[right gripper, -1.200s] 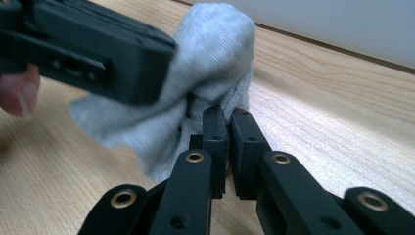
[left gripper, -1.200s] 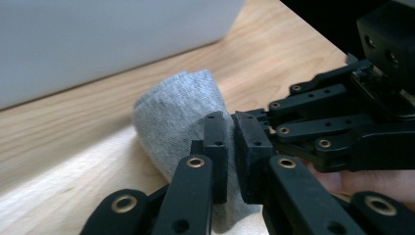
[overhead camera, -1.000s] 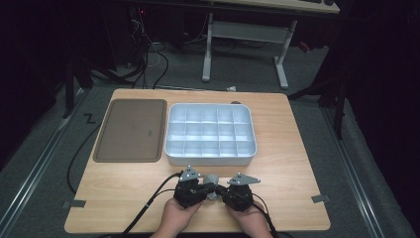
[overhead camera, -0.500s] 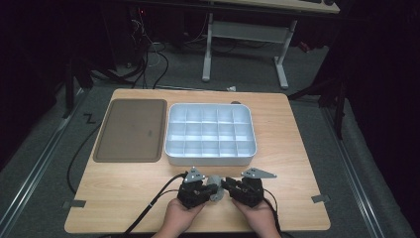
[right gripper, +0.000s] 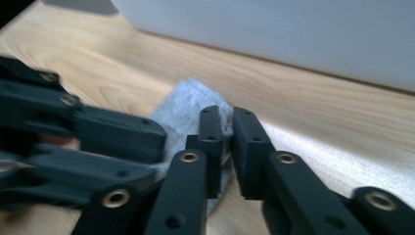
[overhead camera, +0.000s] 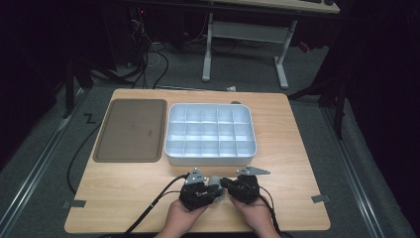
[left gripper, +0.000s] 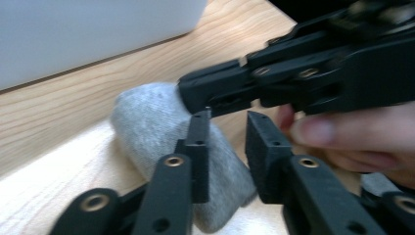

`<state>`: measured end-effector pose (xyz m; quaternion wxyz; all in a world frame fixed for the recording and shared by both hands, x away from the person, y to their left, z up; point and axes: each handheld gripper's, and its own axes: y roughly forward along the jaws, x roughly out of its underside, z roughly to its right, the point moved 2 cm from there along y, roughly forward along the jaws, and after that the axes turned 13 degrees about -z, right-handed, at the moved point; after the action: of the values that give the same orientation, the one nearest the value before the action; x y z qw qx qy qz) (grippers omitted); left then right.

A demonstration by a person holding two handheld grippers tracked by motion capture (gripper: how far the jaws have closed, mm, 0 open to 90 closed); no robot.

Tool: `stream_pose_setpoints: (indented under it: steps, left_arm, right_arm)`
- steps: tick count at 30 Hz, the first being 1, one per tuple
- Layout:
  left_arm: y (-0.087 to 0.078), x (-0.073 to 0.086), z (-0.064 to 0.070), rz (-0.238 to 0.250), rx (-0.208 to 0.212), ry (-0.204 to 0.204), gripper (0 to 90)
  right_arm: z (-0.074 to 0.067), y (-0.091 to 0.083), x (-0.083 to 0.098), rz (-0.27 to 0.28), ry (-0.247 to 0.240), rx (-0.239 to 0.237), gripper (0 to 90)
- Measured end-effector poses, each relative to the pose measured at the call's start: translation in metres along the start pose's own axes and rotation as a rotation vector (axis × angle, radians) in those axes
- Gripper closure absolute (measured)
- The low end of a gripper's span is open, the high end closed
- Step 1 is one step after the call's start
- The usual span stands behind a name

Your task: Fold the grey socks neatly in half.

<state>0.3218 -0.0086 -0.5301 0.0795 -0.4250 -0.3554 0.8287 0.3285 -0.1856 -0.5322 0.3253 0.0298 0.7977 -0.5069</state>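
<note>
Both my tongs are down at the near edge of the surface [overhead camera: 124,198], right in front of the white divider box [overhead camera: 210,133]. The grey sock [left gripper: 161,122] lies on the wood between them. My left tongs [left gripper: 227,147] have just been opening, a gap between the pads, sock beside one jaw. My right tongs [right gripper: 224,147] have just been closing and now pinch a fold of the sock.
</note>
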Motion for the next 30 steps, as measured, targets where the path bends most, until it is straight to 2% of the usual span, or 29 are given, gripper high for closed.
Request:
stream_pose_setpoints:
  steps: [2,4,7,8,9,10,12,16,17,20,25,30]
  left_arm:
    - [-0.002,0.001,0.0,0.001,0.003,0.001,69.2]
    - [-0.007,0.004,-0.001,0.011,0.026,-0.012,66.6]
    - [-0.014,0.006,-0.002,0.029,0.036,-0.018,65.7]
    - [-0.022,0.007,-0.002,0.065,0.038,-0.021,66.9]
    - [-0.022,0.007,-0.002,0.065,0.038,-0.021,68.8]
    - [-0.027,0.008,-0.004,0.086,0.039,-0.03,70.5]
    - [-0.027,0.008,-0.004,0.086,0.036,-0.031,72.7]
    - [-0.013,0.009,-0.005,0.044,0.009,-0.019,76.0]
    - [-0.013,0.009,-0.005,0.044,0.009,-0.019,77.4]
    - [-0.008,0.012,-0.004,-0.002,-0.021,0.002,78.5]
    - [-0.006,0.013,-0.005,-0.022,-0.038,-0.002,80.7]
    - [-0.004,0.015,-0.006,-0.035,-0.052,-0.001,81.3]
  right_arm:
    - [0.0,0.002,0.002,-0.01,-0.011,-0.004,84.7]
    - [-0.001,0.003,0.002,-0.009,-0.015,-0.003,84.9]
    - [-0.002,0.004,0.001,-0.009,-0.024,0.011,85.3]
    - [-0.002,0.005,0.001,-0.011,-0.031,0.017,85.4]
    - [-0.002,0.006,0.001,-0.014,-0.032,0.022,85.4]
    - [-0.002,0.006,0.001,-0.017,-0.031,0.022,85.4]
    - [-0.002,0.006,0.001,-0.017,-0.031,0.023,85.4]
    - [-0.004,0.007,0.001,-0.019,-0.045,0.032,85.4]
    - [-0.004,0.007,0.001,-0.019,-0.045,0.032,85.4]
    - [-0.004,0.007,0.001,-0.021,-0.05,0.033,85.4]
    - [-0.006,0.006,0.001,-0.019,-0.051,0.034,84.8]
    - [-0.006,-0.011,0.002,0.008,-0.02,-0.003,74.2]
